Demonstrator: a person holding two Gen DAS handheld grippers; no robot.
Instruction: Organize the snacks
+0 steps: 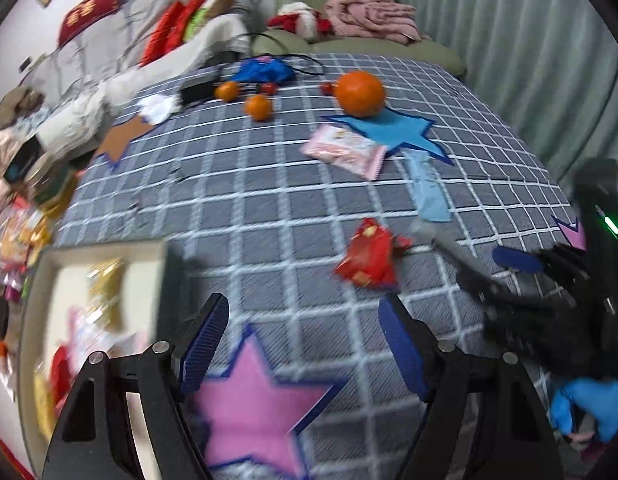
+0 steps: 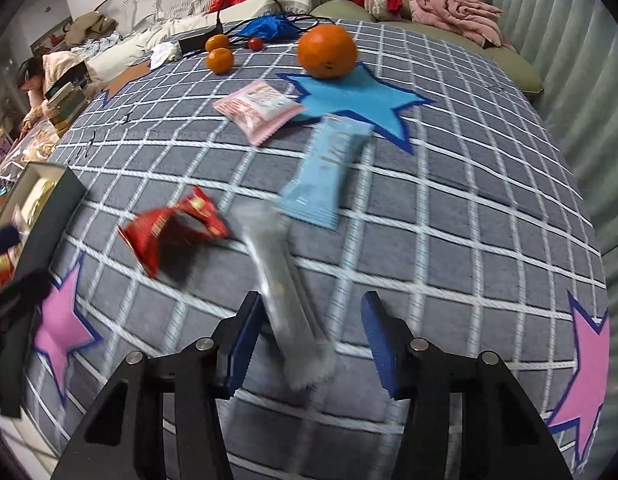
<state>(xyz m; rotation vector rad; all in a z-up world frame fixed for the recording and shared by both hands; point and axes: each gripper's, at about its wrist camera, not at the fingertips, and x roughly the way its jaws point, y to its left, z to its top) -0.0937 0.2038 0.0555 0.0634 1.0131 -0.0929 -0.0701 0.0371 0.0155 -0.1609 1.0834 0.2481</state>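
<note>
My left gripper (image 1: 303,348) is open and holds nothing, above a pink star (image 1: 253,404) on the checked cloth. To its left stands an open box (image 1: 105,250) with several wrapped snacks inside. Ahead lie a red packet (image 1: 369,258), a light blue packet (image 1: 429,188) and a pink packet (image 1: 343,150). My right gripper (image 2: 313,340) points down over a clear silvery wrapper (image 2: 277,264). The wrapper's near end lies between the jaws. The left pad is close against it, and the right pad stands apart from it. The red packet (image 2: 169,236) lies just left of the wrapper.
A large orange (image 2: 327,52) rests on a blue star (image 2: 361,96); two small tangerines (image 2: 219,60), a black adapter (image 2: 195,42) with cables and a blue bag (image 2: 269,26) sit behind. A sofa with cushions and a pink blanket (image 2: 453,6) lies beyond. A person (image 2: 37,76) bends at far left.
</note>
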